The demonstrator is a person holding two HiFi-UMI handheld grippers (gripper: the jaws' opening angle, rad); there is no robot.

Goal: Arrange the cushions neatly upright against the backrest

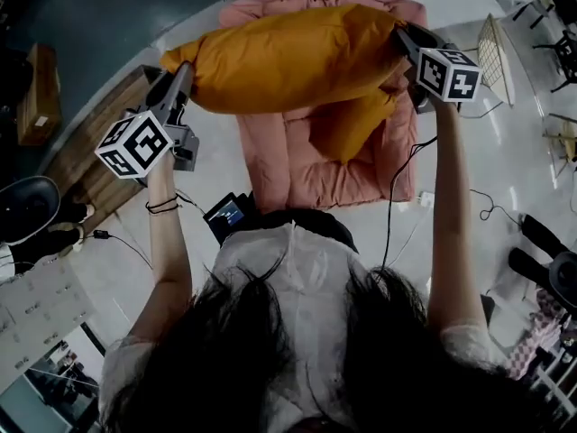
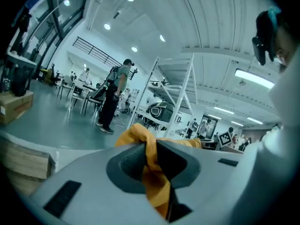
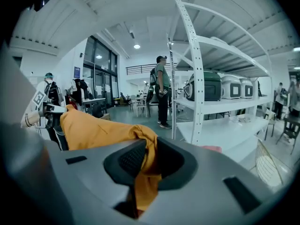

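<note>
1 orange cushion [image 1: 288, 57], ends pinched in left tool [image 1: 185, 72], right tool [image 1: 405, 37]

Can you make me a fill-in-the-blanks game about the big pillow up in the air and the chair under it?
1. The held cushion is the colour ____.
2. The left gripper and the right gripper each pinch one ____ of it.
3. The armchair below it is the colour ____.
4. A second cushion lies on the armchair's ____.

Missing words: orange; corner; pink; seat.
</note>
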